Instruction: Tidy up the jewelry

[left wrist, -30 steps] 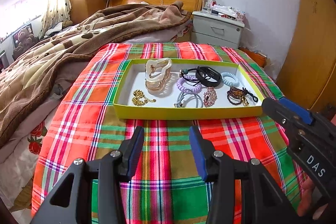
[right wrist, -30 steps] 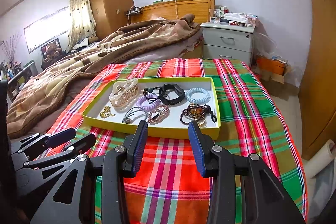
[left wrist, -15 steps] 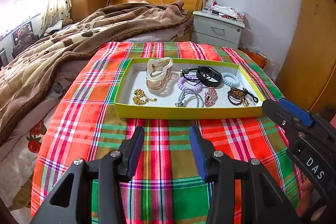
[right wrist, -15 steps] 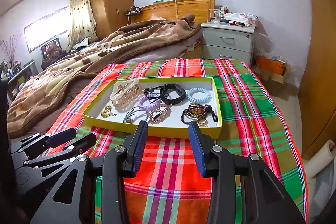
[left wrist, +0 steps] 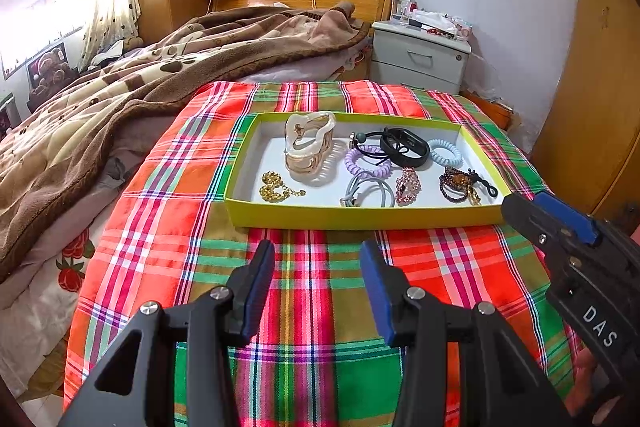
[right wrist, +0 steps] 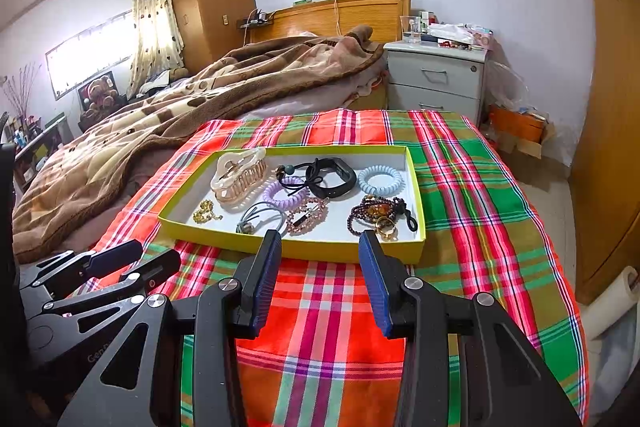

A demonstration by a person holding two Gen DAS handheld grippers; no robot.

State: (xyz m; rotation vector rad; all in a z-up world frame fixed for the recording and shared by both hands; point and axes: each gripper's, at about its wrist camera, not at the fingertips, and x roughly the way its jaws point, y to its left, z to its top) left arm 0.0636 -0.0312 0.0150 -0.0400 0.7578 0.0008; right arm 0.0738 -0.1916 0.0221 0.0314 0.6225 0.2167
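Note:
A shallow yellow tray (left wrist: 360,218) (right wrist: 296,247) lies on a plaid cloth and holds jewelry: a cream claw clip (left wrist: 309,141) (right wrist: 239,174), a gold chain (left wrist: 276,187) (right wrist: 206,213), a purple coil tie (left wrist: 366,163), a black band (left wrist: 404,147) (right wrist: 332,178), a pale blue coil tie (left wrist: 445,151) (right wrist: 380,179), a grey tie (left wrist: 370,191), a pink bead bracelet (left wrist: 407,185) and dark beads (left wrist: 460,183) (right wrist: 376,213). My left gripper (left wrist: 317,267) hangs open just short of the tray's near wall. My right gripper (right wrist: 320,255) is open too, empty, near the tray's right front.
The plaid cloth (left wrist: 312,307) covers the bed's foot. A brown blanket (left wrist: 120,99) is heaped to the left. A grey nightstand (right wrist: 436,79) stands behind, a wooden door (right wrist: 608,147) to the right. The right gripper (left wrist: 568,247) shows at the left view's right edge.
Both views have crept slightly toward the tray. Both grippers stay open and empty.

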